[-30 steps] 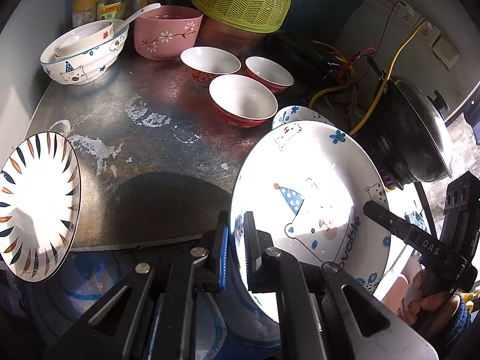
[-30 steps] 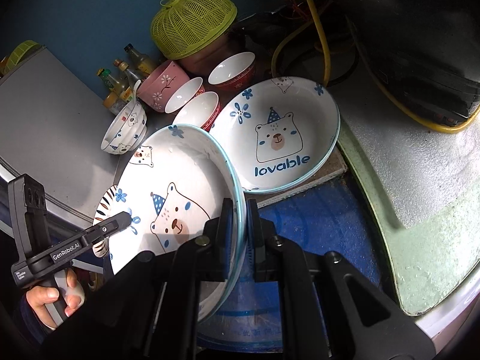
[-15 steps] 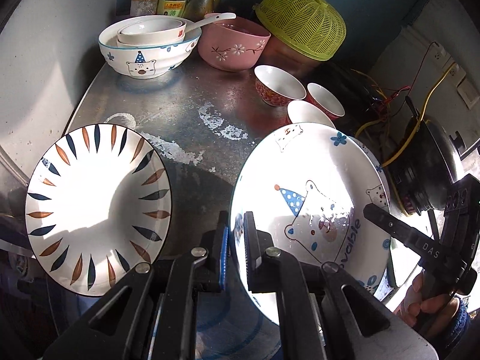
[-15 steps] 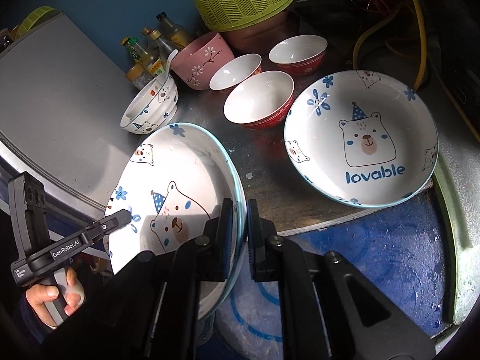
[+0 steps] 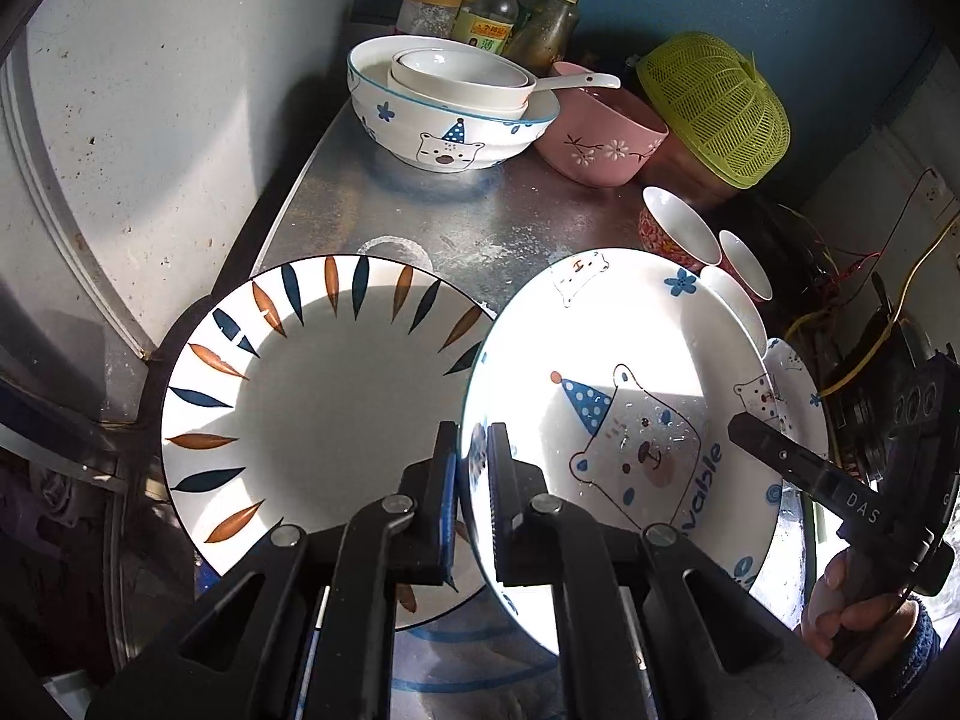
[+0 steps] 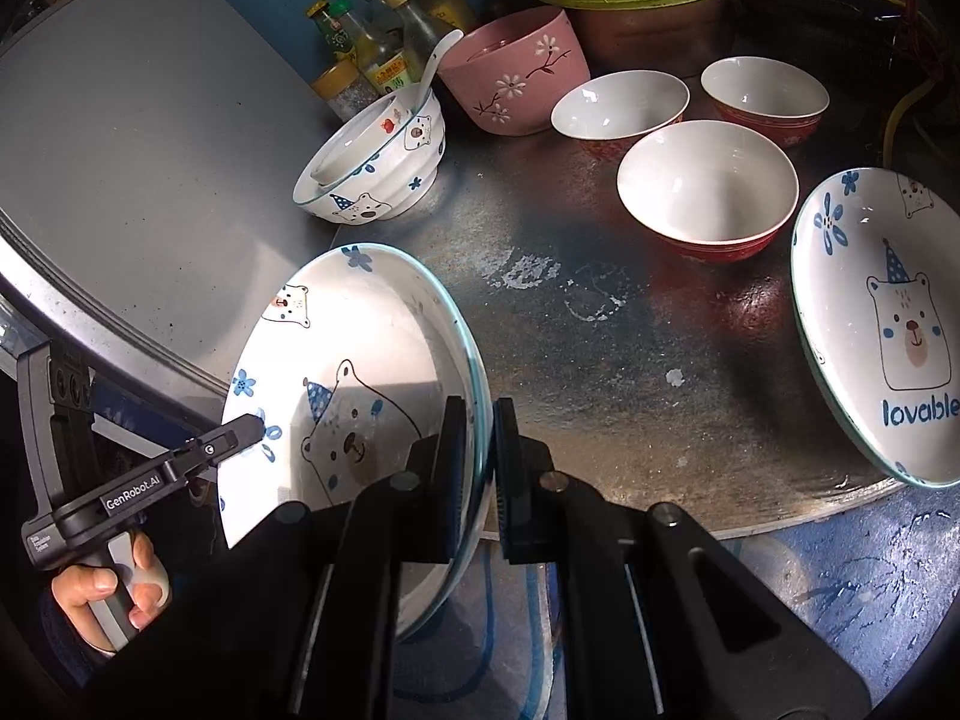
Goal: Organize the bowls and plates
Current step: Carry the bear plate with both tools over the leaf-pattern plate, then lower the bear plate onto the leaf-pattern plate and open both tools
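A white bear plate [image 5: 630,420] with a blue rim hangs tilted over the front of the metal table [image 6: 600,324], held from both sides. My left gripper [image 5: 473,444] is shut on its left rim. My right gripper [image 6: 480,426] is shut on its right rim [image 6: 468,360]. Each gripper shows in the other's view, held by a hand: the right gripper [image 5: 744,425] and the left gripper [image 6: 252,426]. A leaf-patterned plate [image 5: 312,396] lies just left of the held plate. A second bear plate [image 6: 888,324] rests at the table's right.
At the back stand a bear bowl [image 5: 444,120] holding a smaller bowl and spoon, a pink bowl [image 5: 600,138], three red bowls [image 6: 708,192], bottles [image 5: 492,6] and a green basket [image 5: 714,108]. A grey appliance wall [image 5: 150,120] borders the left. Cables [image 5: 840,276] crowd the right.
Both grippers have carried the bear plate leftward along the table's front. The leaf plate now lies right beside it, and the second bear plate has slid far to the right. Both grips are unchanged.
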